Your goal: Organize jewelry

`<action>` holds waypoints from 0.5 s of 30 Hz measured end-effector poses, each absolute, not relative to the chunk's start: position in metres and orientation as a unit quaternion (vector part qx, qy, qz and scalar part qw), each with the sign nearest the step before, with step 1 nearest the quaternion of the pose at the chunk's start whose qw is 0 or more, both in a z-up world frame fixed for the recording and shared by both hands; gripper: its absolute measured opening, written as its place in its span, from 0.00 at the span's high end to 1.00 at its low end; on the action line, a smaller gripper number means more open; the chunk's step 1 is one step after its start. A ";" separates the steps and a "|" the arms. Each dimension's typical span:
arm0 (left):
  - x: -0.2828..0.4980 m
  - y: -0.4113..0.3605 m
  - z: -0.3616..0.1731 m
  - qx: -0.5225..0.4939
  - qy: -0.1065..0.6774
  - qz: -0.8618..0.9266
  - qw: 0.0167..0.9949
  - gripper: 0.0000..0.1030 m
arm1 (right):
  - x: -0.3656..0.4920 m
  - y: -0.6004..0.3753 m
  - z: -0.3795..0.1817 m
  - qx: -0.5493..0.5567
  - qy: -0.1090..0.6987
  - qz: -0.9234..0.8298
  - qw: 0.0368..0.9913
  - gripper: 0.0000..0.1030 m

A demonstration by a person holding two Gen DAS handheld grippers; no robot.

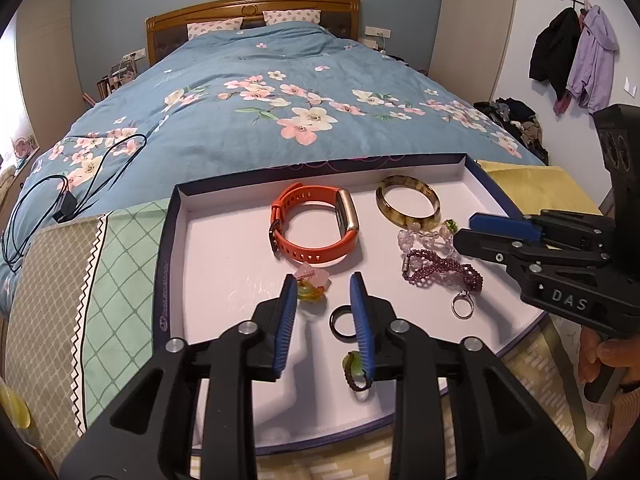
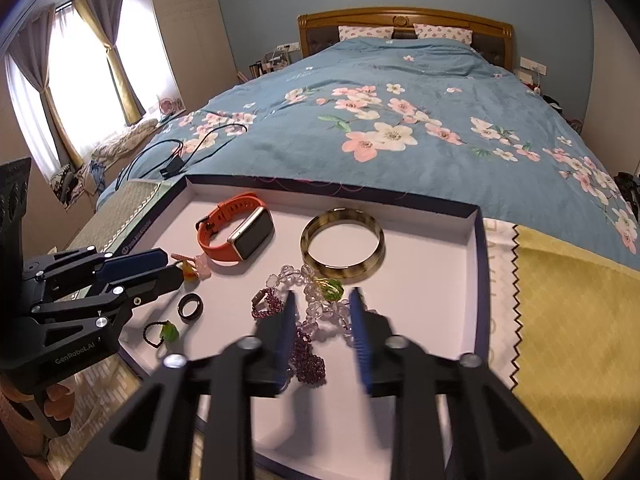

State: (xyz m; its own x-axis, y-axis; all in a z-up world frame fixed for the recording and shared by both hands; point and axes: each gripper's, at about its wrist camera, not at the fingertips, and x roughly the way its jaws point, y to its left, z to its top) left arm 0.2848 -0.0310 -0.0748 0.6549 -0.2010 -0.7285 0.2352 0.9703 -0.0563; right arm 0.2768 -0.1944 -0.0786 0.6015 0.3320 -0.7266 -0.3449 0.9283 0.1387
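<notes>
Bedroom, blue floral quilt [image 2: 400, 92] behind; shallow white-lined box lid [image 1: 224, 240] at bed's foot. Left gripper [image 1: 324, 284] part open, gripping nothing, poised over tray floor between pink-and-amber charm [image 1: 312, 284] and black ring [image 1: 343, 322]. Right gripper [image 2: 322, 300] part open, empty, straddling clear crystal bead bracelet [image 2: 316, 308] and purple beaded bracelet [image 2: 304, 356]. Risk: closing here could snag both tangled strands together. Orange-strapped watch [image 2: 236, 232] and mottled amber bangle [image 2: 343, 240] lying apart, further back.

Both wrist cameras look steeply down from close over the tray's [image 1: 176, 216] near edge toward the bed [image 2: 400, 92]; both show the tray.
</notes>
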 end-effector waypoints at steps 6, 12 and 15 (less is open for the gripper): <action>0.262 -0.024 -0.057 0.015 0.367 -0.123 0.922 0.44 | 0.251 -0.199 -0.062 -0.002 0.375 0.193 0.907 0.48; 0.214 -0.014 -0.030 0.021 0.302 -0.102 0.948 0.09 | 0.212 -0.197 -0.046 0.001 0.331 0.189 0.924 0.13; 0.188 -0.011 -0.023 0.025 0.277 -0.094 0.956 0.05 | 0.190 -0.198 -0.040 0.002 0.305 0.178 0.936 0.07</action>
